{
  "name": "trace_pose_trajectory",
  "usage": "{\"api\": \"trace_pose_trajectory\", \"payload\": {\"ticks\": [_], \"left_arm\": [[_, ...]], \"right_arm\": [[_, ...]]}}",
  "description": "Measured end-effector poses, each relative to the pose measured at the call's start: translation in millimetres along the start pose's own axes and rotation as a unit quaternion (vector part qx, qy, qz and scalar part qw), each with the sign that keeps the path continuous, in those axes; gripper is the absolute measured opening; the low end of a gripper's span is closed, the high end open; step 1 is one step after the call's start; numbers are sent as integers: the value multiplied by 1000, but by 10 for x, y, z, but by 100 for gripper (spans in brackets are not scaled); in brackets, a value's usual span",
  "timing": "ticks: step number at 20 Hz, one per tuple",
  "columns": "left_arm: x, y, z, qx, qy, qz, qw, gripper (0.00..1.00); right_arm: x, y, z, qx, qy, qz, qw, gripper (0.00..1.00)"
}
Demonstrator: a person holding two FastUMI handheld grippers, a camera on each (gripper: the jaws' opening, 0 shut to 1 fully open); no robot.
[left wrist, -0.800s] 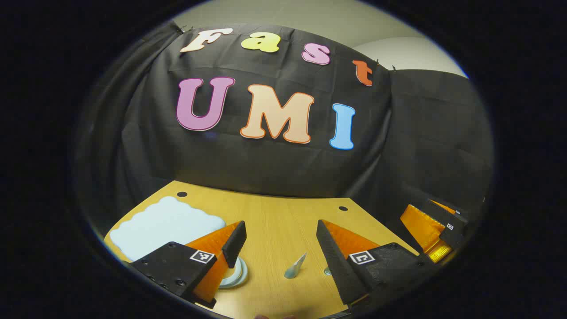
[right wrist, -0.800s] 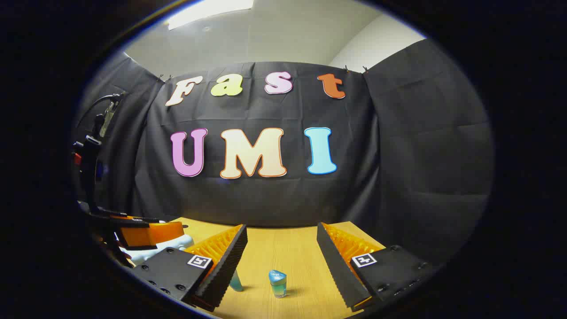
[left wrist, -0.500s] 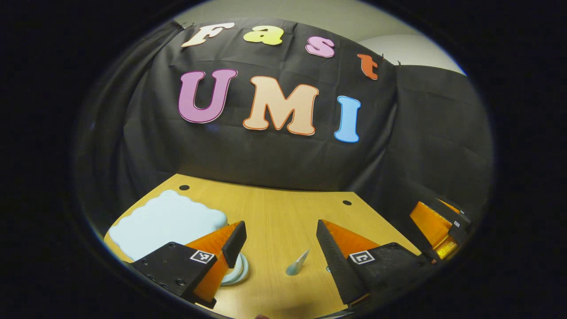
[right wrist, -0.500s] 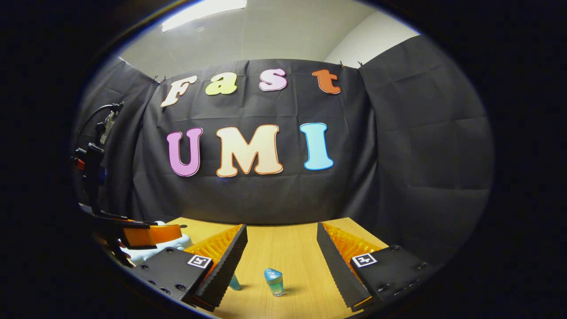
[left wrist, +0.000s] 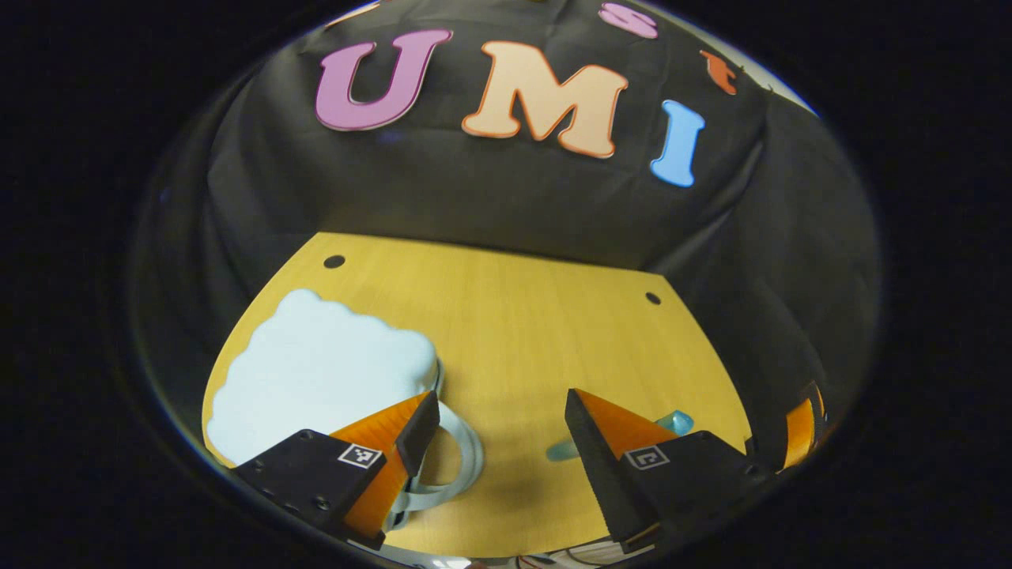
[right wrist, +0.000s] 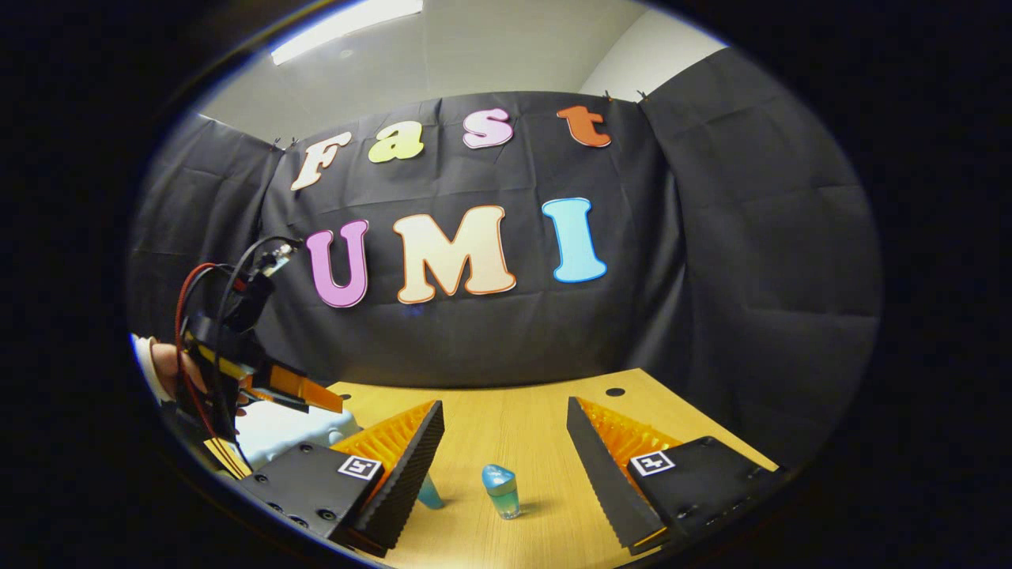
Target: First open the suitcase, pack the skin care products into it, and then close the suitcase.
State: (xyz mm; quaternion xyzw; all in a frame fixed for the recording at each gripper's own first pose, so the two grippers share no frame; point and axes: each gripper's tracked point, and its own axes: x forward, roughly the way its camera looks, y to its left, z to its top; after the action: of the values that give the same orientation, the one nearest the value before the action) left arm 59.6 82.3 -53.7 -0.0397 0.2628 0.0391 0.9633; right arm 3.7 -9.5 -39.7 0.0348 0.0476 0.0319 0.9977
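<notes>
Wooden table (left wrist: 514,316) bare beyond suitcase (left wrist: 316,379); both grippers' jaws spread.

Wooden table (left wrist: 506,316), yellowish grain running from near to far, with two small dark round holes (left wrist: 334,261) close to the far edge, one at the left corner and one at the right. Black cloth wall (right wrist: 711,261) hung straight behind the far edge, creased, wrapping round on the left and right. Above the cloth, pale ceiling (right wrist: 490,55) with a long lit lamp (right wrist: 348,21) at upper left
</notes>
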Motion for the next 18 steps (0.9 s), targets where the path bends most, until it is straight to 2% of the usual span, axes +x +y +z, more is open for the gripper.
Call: {"api": "trace_pose_trajectory", "payload": {"ticks": [3,6,10,14,18], "left_arm": [[132,163,-182,11,71,6,997,95],[163,292,-492,13,160,17,987,95],[325,241,-655,-14,210,8,978,86],[427,222,-808,6,250,15,968,84],[547,289,-1007,5,291,35,956,69]], "right_arm": [[-2,-33,-180,4,26,7,1000,98],[-11,-58,-261,15,41,10,999,98],[-5,-131,-310,21,45,4,999,98],[-2,-172,-333,23,49,-1,999,98],[-13,-194,-352,19,50,-5,999,95]]}}
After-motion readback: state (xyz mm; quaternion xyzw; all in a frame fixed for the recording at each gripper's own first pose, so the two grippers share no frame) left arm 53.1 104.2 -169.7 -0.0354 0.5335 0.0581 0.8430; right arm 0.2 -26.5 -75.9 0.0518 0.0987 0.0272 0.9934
